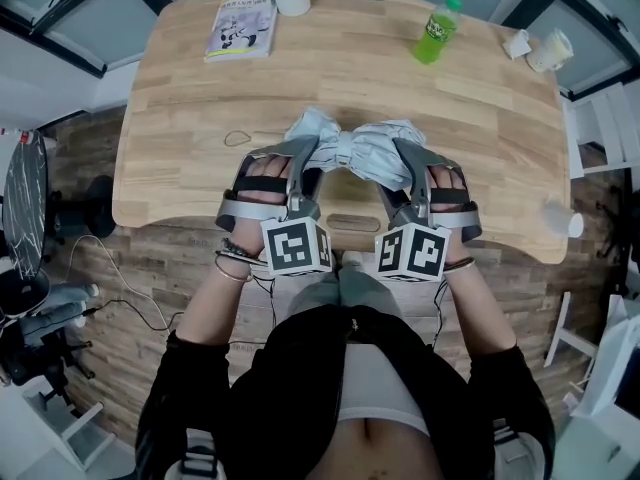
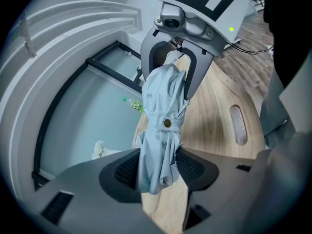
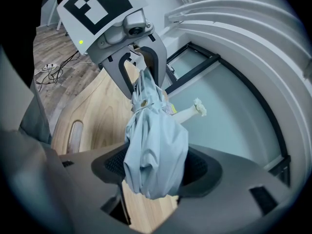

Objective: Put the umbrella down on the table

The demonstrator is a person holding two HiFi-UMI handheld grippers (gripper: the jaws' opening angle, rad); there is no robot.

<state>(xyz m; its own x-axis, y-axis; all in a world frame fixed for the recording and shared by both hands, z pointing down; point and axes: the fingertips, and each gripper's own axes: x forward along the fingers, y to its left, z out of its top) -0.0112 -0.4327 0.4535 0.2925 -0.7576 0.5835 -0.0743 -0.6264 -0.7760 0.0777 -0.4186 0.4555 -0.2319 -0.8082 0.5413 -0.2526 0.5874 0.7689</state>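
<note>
Left tongs (image 2: 157,167) are pinching one end of the folded umbrella (image 1: 355,153); right tongs (image 3: 155,167) are pinching the other end; it's hanging sideways over the worktop (image 1: 330,78).

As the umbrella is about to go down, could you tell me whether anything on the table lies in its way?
Nothing visible does: the umbrella hangs over the table, whose wood around it is bare; the booklet and green bottle sit near the far edge.
</note>
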